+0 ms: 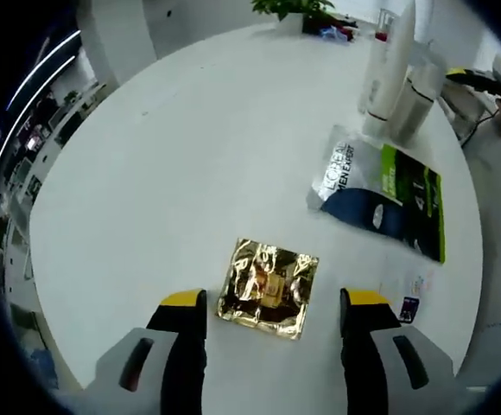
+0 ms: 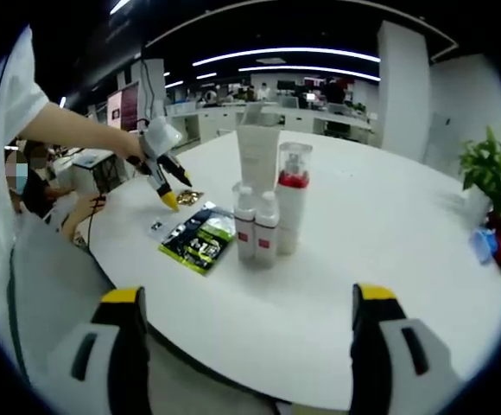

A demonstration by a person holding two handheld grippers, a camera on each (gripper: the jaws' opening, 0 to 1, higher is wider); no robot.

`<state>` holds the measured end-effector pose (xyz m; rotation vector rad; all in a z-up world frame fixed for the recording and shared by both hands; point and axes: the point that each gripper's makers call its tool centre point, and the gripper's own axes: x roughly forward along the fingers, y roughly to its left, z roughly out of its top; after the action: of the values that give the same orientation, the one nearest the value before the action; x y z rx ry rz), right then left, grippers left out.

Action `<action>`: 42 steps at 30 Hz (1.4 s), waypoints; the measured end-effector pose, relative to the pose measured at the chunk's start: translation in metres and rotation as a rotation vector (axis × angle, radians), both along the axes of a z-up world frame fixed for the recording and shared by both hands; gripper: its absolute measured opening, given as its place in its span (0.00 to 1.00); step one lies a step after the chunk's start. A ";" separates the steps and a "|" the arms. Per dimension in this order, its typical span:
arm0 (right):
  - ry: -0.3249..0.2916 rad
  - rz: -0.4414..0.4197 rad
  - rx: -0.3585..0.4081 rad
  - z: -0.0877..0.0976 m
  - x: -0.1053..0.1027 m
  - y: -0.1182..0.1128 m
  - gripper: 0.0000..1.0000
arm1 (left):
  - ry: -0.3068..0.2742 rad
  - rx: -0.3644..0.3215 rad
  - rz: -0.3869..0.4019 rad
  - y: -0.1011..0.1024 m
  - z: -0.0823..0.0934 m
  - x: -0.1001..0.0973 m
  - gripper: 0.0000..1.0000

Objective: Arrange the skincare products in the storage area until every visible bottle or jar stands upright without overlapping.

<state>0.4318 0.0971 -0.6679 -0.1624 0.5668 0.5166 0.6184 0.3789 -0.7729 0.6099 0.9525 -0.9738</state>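
A gold foil sachet [image 1: 268,287] lies flat on the white round table [image 1: 173,173], just ahead of my left gripper [image 1: 275,298], whose jaws stand open on either side of it and above it. A black and green L'Oreal pack [image 1: 380,194] lies flat further right. Beyond it a cluster of bottles [image 1: 397,78] stands upright. In the right gripper view the cluster is a tall white tube [image 2: 259,156], a clear bottle with a red collar [image 2: 292,199] and two small white bottles [image 2: 256,226]. My right gripper [image 2: 249,303] is open at the table's near edge, holding nothing.
A person's hand holds the left gripper [image 2: 164,169] over the table's left side, near the pack [image 2: 199,240]. A potted plant [image 2: 488,169] and a blue item [image 2: 484,242] sit at the far right. A small card [image 1: 409,307] lies by the pack. Office desks stand behind.
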 end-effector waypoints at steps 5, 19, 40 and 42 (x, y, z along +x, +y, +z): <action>-0.001 -0.003 0.001 0.000 0.000 0.000 0.99 | 0.024 -0.011 -0.009 -0.002 0.001 -0.002 0.51; -0.002 -0.005 0.000 0.001 0.000 0.000 0.99 | 0.034 -0.034 -0.001 -0.005 0.009 -0.004 0.18; -0.006 -0.012 0.002 0.001 0.001 -0.002 0.99 | 0.055 0.044 -0.081 -0.025 0.000 -0.018 0.47; -0.005 -0.013 0.002 0.001 0.001 -0.003 0.99 | 0.056 0.072 -0.100 -0.026 -0.003 -0.020 0.48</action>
<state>0.4328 0.0946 -0.6670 -0.1575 0.5622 0.5038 0.5984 0.3530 -0.7757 0.6996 1.0178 -1.0532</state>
